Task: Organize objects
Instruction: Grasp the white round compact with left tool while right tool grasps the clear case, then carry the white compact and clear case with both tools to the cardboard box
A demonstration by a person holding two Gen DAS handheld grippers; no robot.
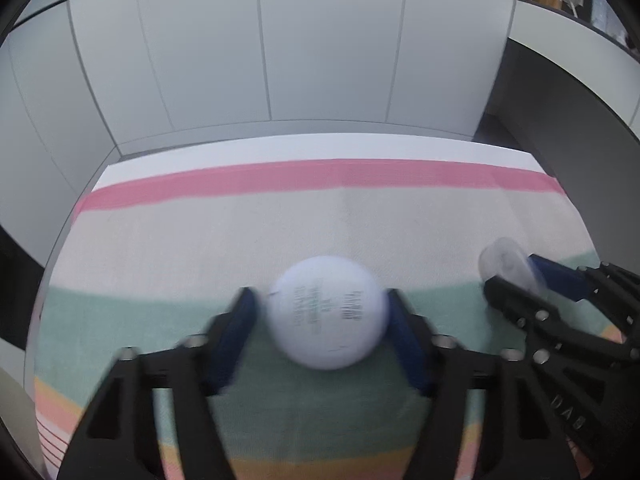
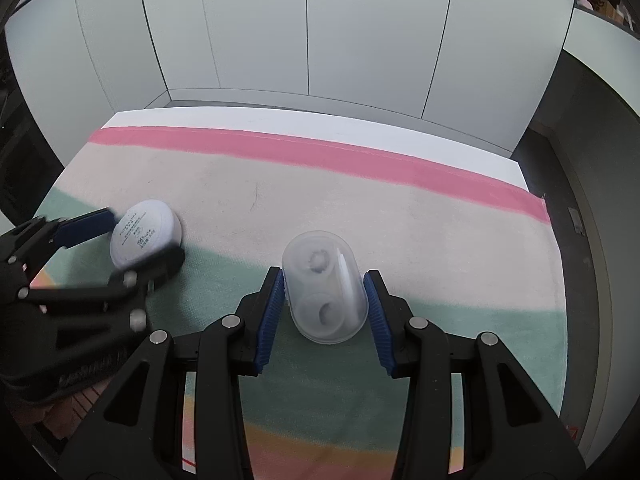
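A round white jar [image 1: 326, 314] with printed text on its lid sits between the blue pads of my left gripper [image 1: 322, 300], which touch it on both sides. The right wrist view shows the same jar [image 2: 146, 232] held in the left gripper [image 2: 142, 236] at the left, low over the cloth. My right gripper [image 2: 325, 280] is shut on a clear oval plastic case [image 2: 324, 296] with two round wells inside. That case [image 1: 506, 260] and the right gripper [image 1: 514, 270] appear at the right edge of the left wrist view.
A striped cloth [image 2: 360, 208] in pink, beige, green and orange bands covers the white table [image 2: 320, 124]. Pale wall panels [image 2: 304, 32] stand right behind the table's far edge. A grey counter [image 1: 568, 36] with small items runs off to the right.
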